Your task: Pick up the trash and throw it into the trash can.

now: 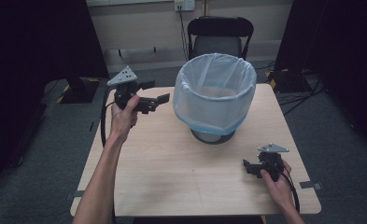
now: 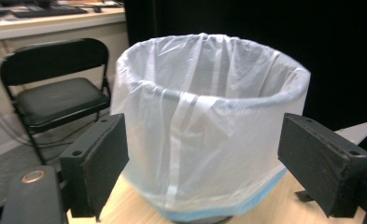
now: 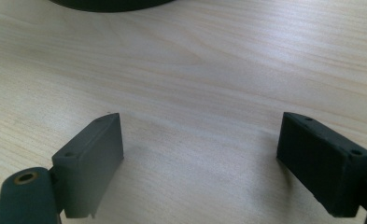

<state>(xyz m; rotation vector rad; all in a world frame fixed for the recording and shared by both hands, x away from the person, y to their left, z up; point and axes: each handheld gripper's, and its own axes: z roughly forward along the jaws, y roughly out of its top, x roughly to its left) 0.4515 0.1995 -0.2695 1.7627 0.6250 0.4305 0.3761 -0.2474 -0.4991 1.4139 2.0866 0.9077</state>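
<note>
The fingers [image 2: 96, 163] of the left gripper [image 1: 158, 99] stand wide apart with nothing between them, held above the left far part of the table [image 1: 181, 182] and pointing at the bin [image 1: 215, 95] just beside them. The fingers [image 3: 93, 156] of the right gripper [image 1: 249, 167] are also spread and empty, low over the bare wood near the right near corner. The bin, lined with a thin white bag [image 2: 204, 121], stands at the middle of the far edge, and a black folding chair [image 1: 221, 35] stands behind the table.

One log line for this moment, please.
left tool: open, raised, facing bin | right tool: open, low over table | bin: lined, upright
</note>
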